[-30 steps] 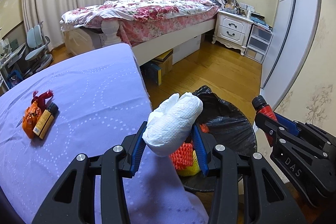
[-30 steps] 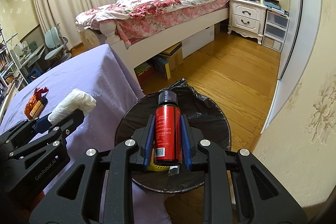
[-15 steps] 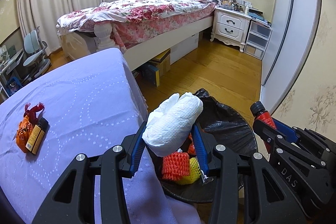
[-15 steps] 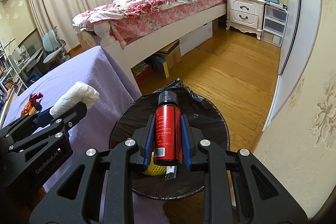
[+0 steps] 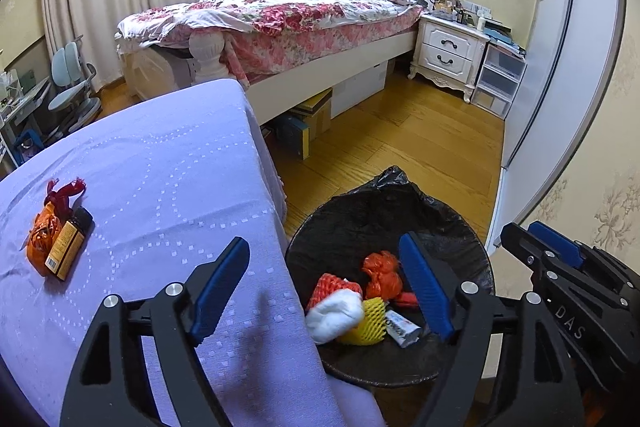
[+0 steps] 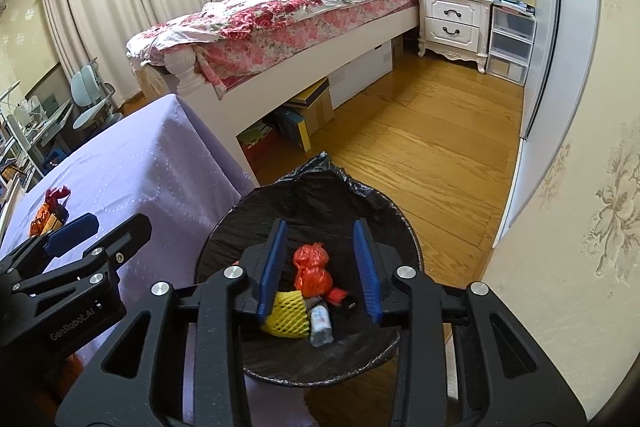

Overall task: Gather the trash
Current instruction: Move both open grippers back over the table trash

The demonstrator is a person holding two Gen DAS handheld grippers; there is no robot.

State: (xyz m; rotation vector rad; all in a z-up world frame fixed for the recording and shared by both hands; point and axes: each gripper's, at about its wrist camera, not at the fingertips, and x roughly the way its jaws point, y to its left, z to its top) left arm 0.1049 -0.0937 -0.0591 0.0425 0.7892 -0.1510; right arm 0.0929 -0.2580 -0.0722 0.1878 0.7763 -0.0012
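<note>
A black-lined trash bin [image 5: 460, 227] [image 6: 384, 215] stands on the floor beside the purple-clothed table [image 5: 160, 179] [image 6: 132, 163]. Inside lie a white paper wad [image 5: 334, 315], yellow foam net [image 5: 368, 323] [image 6: 286, 313], orange-red bags [image 5: 382, 273] [image 6: 312, 265] and a small bottle [image 6: 320, 321]. My left gripper [image 5: 324, 287] is open and empty over the table edge and bin. My right gripper [image 6: 320, 267] is open and empty above the bin. On the table lie an orange wrapper [image 5: 40, 235] [image 6: 40, 217] and a small brown bottle [image 5: 68, 247].
A bed [image 5: 288, 23] with a floral cover stands behind the table, boxes [image 5: 308, 123] beneath it. A white nightstand [image 5: 450, 51] and plastic drawers [image 5: 500, 79] stand at the back right. A wall [image 6: 580, 187] is close on the right. Wooden floor [image 5: 420, 143] lies between.
Both grippers opened. The white paper wad dropped from the left one into the bin, and the red bottle left the right one and fell into the bin.
</note>
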